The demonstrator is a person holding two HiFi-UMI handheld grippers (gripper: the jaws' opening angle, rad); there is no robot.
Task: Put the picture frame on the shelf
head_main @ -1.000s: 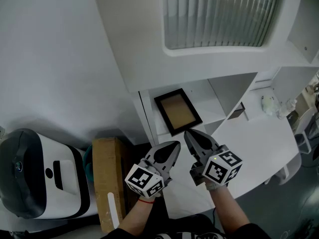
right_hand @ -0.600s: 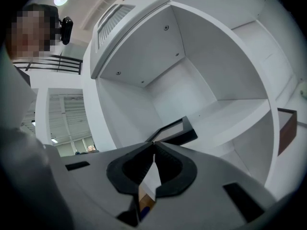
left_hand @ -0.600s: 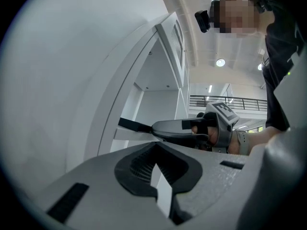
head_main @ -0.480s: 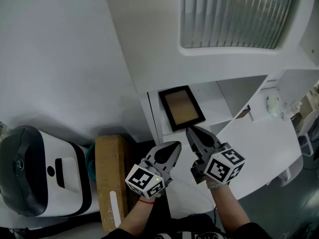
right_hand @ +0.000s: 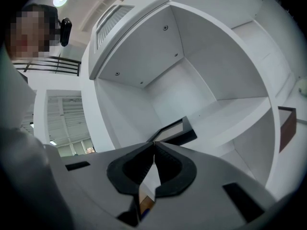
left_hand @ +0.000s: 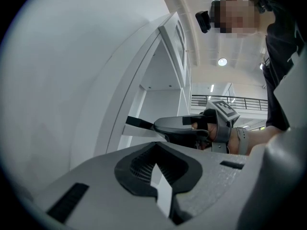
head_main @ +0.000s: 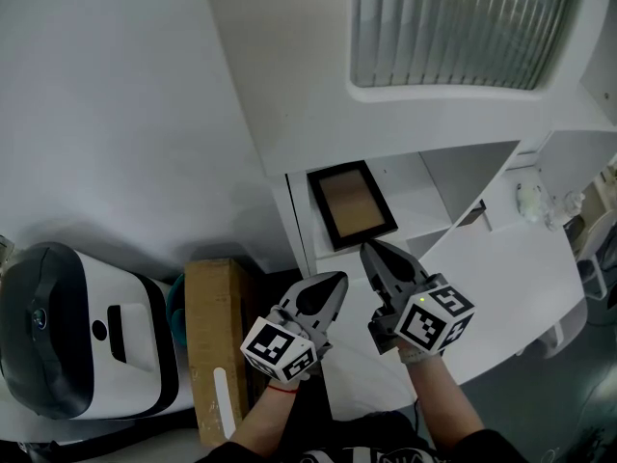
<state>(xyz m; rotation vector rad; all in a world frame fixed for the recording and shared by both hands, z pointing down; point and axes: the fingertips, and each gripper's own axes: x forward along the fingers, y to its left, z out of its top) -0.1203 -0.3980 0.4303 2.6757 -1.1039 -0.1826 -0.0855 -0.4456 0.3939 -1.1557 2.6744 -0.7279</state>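
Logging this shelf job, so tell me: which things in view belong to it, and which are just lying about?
Job: picture frame, shelf, left gripper, right gripper.
Lying about: cardboard box, black-and-white machine, white table.

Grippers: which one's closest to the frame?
The right gripper: its tip is right by the frame's near edge on the shelf; the left gripper sits further back, off to the left.

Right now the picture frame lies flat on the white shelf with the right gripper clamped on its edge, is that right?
Not quite. The picture frame does lie flat on the white shelf, but the right gripper is not clamped on it: the right gripper view shows its jaws shut on nothing, the frame just beyond their tips.
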